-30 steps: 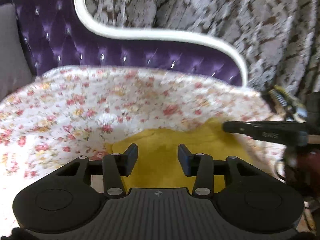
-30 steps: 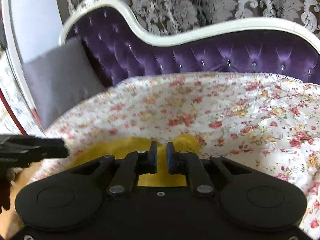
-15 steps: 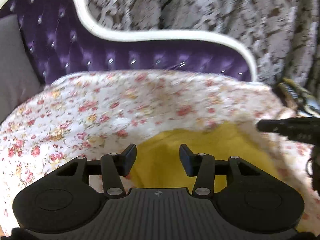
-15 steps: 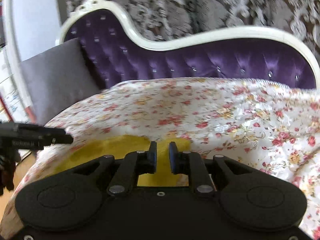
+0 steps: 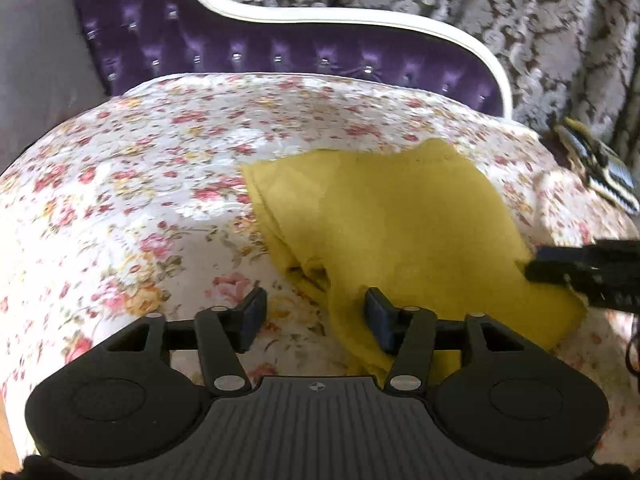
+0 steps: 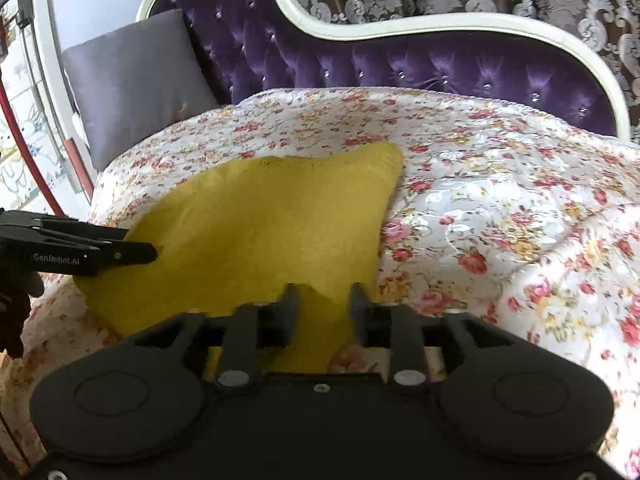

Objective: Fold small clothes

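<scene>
Soft, light yellow cloth, limp: grip at corner hems w/ left claw & right claw, both opening, unclamped.

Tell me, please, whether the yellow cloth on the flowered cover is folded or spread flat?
Folded: the yellow cloth shows stacked layers along its left edge in the left wrist view, lying on the flowered cover.

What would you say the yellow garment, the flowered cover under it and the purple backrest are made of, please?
Yellow garment: seemingly a soft, matte knit or fleece, with a fuzzy surface and limp folds. Flowered cover: apparently a quilted woven fabric with a slight sheen, going by its puffy glints. Purple backrest: probably velvet or satin-like upholstery, glossy and button-tufted, in a white glossy frame, possibly painted wood.
</scene>
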{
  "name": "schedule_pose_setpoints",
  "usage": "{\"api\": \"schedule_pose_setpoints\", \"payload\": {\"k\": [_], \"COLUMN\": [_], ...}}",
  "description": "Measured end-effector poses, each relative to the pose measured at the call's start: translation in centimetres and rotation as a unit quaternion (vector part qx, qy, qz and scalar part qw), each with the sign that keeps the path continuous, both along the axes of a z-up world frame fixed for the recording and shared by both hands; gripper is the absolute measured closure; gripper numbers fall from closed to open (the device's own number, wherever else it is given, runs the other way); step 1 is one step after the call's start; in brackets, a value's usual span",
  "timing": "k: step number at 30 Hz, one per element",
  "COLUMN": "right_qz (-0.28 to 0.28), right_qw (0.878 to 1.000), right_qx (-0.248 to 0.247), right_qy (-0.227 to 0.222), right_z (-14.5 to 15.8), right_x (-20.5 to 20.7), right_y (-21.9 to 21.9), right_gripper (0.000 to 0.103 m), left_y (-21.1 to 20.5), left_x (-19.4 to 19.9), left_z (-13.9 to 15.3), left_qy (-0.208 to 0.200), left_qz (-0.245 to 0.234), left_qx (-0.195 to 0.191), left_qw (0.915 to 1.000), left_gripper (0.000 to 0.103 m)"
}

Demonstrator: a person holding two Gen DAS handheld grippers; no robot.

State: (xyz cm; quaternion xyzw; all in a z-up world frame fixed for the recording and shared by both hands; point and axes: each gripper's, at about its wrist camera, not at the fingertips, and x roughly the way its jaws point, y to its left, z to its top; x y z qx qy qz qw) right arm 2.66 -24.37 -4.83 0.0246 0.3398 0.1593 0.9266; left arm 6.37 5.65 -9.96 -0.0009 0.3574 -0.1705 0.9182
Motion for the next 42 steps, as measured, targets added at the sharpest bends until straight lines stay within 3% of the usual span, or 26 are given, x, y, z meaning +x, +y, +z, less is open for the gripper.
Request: {"api": "schedule_pose_setpoints", "payload": {"k": [3, 6, 7, 9, 11, 19, 26, 42], "right_qz": [-0.014, -0.026, -0.029, -0.039, -0.05, -0.07, -0.082, -0.087], "right_qw": [1.0, 0.998, 0.998, 0.997, 0.996, 0.995, 0.994, 0.994], "right_qx": [0.006, 0.014, 0.02, 0.031, 0.039, 0.042, 0.022, 0.019], "right_qy": [-0.024, -0.049, -0.055, -0.06, -0.062, -0.059, -0.065, -0.063], "right_z": [1.1, 2.4, 2.8, 3.3, 3.8, 4.9, 5.3, 5.9], "right_x": [-1.2, -2.3, -2.6, -2.8, -3.1, -4.5, -5.7, -6.3], "right_y": [-0.1, 0.2, 0.2, 0.2, 0.2, 0.4, 0.9, 1.3], "right_gripper": [0.039, 0.019, 0.017, 0.005, 0.001, 0.001, 0.001, 0.001], "left_y": [0.2, 0.0, -0.3, -1.0, -1.7, -2.9, -3.2, -3.4], "left_x": [-0.6, -1.2, -1.4, -1.9, -2.4, -4.3, -6.4, -7.6], "left_z": [1.1, 2.1, 2.3, 3.0, 3.4, 4.8, 5.6, 5.4], "left_qy": [-0.005, -0.009, -0.01, -0.014, -0.012, -0.013, -0.042, -0.031], "left_qz": [0.016, 0.019, 0.021, 0.027, 0.038, 0.092, 0.129, 0.118], "left_qx": [-0.017, -0.043, -0.045, -0.037, -0.025, 0.024, 0.049, 0.045], "left_qw": [0.9997, 0.9988, 0.9987, 0.9989, 0.9989, 0.9954, 0.9895, 0.9916], "left_gripper": [0.033, 0.032, 0.032, 0.032, 0.032, 0.032, 0.032, 0.032]}}
